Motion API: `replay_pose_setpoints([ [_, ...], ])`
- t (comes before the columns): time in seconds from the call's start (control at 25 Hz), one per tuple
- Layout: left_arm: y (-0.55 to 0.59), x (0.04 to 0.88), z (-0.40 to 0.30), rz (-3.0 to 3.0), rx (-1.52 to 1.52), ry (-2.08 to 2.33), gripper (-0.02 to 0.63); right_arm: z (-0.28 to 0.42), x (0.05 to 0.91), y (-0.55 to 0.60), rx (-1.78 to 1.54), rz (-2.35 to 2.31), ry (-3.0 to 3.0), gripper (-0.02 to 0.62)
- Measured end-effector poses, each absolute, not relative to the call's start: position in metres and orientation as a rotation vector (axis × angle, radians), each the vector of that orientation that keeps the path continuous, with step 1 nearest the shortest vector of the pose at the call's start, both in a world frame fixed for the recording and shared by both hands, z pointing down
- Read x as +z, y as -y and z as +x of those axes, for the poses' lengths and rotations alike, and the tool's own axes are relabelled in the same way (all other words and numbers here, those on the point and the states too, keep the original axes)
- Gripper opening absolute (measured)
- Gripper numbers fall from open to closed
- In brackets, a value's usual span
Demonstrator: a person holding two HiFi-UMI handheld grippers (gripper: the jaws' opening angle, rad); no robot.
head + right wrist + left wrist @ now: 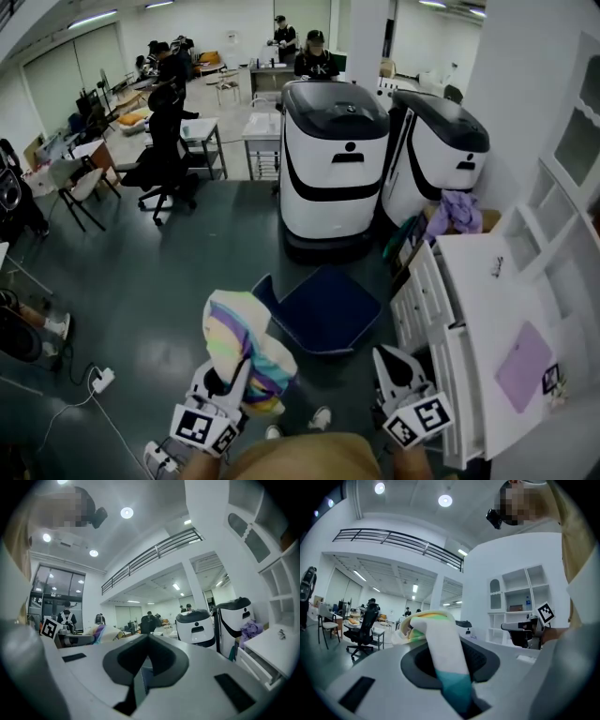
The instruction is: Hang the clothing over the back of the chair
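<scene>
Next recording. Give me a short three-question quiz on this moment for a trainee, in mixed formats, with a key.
1. Multiple choice: what is clamped in the left gripper?
A) a purple folder
B) the pastel striped clothing
C) nothing

2. True or false: the clothing already hangs over the back of the blue chair.

3. Short answer: in the head view, what stands just beyond the chair?

Key
1. B. The left gripper view shows the fabric running between the jaws.
2. False. The clothing is held up in front of the person, and none of it lies on the chair.
3. The two white robots, side by side.
</scene>
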State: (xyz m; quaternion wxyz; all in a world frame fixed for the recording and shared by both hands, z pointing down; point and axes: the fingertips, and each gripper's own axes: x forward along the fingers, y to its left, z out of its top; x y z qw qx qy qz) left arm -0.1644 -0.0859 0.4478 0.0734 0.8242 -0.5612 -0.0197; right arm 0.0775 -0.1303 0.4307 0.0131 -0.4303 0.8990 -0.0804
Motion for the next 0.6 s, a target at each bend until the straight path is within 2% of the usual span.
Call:
replay_pose_setpoints([
  [0.6,0.137,0.451,-0.189,2.360,0.043,1.881,0.094,0.065,0.432,0.213,-0.253,-1.137,-2.889,0.003],
])
